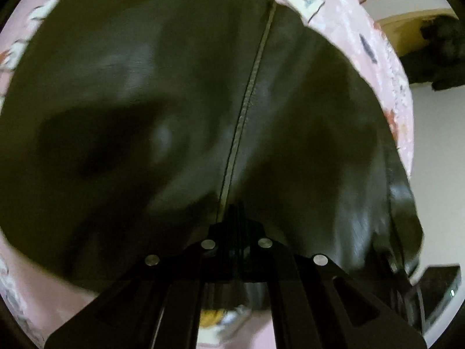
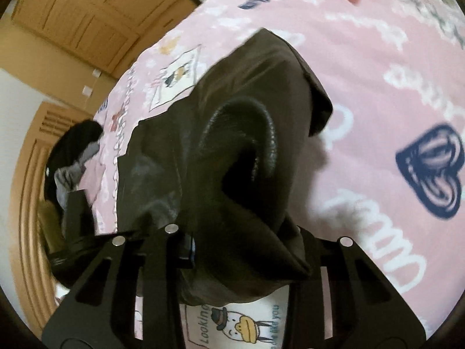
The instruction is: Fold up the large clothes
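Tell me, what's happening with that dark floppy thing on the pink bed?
Someone is folding a big dark garment on a pink printed bedsheet, holding a gripper in each hand. The right gripper is pinching a bunched-up part of it. The left gripper has its fingers closed at the garment's stitched seam. The garment is still rumpled, not neatly folded yet.

We see a bed under a pink sheet (image 2: 377, 93) printed with white lettering, navy hearts and framed cartoon figures; on the sheet lies a dark garment (image 2: 247, 133), bunched and creased in the right wrist view, a ribbed cuff curling at its middle; in the left wrist view the garment (image 1: 174, 101) spreads wide, the sheet (image 1: 386, 87) showing around its edges.
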Tool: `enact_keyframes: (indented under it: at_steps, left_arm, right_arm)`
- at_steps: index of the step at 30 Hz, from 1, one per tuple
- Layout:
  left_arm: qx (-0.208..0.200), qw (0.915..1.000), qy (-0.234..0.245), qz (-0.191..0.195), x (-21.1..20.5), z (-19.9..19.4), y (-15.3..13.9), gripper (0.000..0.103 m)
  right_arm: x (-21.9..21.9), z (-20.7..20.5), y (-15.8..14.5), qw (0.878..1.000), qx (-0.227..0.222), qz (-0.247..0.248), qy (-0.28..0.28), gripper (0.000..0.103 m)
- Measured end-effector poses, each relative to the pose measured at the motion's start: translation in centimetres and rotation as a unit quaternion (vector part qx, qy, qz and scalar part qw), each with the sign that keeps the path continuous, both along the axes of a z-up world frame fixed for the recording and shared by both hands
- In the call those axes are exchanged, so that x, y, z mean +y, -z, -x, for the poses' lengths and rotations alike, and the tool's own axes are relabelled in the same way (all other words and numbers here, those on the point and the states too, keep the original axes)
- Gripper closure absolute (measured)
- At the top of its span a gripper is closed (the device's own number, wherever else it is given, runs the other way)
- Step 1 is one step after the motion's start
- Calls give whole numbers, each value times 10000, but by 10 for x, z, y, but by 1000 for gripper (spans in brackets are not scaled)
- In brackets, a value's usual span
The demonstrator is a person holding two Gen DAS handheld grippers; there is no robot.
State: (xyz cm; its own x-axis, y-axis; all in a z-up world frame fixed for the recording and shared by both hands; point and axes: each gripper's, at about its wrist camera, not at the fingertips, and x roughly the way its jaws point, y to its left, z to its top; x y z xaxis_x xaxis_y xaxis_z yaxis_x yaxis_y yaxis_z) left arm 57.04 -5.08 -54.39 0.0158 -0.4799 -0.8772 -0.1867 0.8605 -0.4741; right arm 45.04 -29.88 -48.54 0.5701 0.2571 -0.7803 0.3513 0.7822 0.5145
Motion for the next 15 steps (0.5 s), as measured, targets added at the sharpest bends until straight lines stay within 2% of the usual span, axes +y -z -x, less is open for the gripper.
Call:
enact_keyframes:
  at_steps: [1, 3, 4, 6, 8, 9, 11, 13, 15]
  left_arm:
    - [43, 10000, -73, 1, 7, 5, -3, 102]
    - [217, 9996, -146, 50, 10, 9, 9, 102]
    - [449, 9989, -149, -20, 15, 15, 29, 102]
    - [639, 9975, -286, 131, 14, 14, 60, 101]
    - [656, 9969, -357, 250, 14, 9, 69, 101]
    - [658, 9968, -358, 293, 13, 7, 70, 101]
    - [613, 9975, -176, 305, 9, 4, 68, 101]
    - [598, 9975, 36, 374, 10, 4, 65, 102]
    - [610, 9965, 30, 565, 19, 2, 55, 102]
  right_arm:
    - [3, -2, -3, 10000, -16, 78, -59, 71]
    - [14, -5, -10, 9991, -67, 333, -238, 71]
    - [19, -7, -12, 9984, -95, 441, -347, 71]
    - [36, -12, -18, 9952, -149, 612, -748, 71]
    - [61, -20, -24, 9871, -251, 1018, -1213, 72]
    - [77, -24, -31, 9789, -372, 1247, -1575, 72]
    - [91, -30, -37, 9717, -486, 1304, -1908, 72]
    - [113, -36, -45, 9578, -621, 1539, -2348, 73]
    - [133, -40, -52, 9440, -765, 1709, -2715, 73]
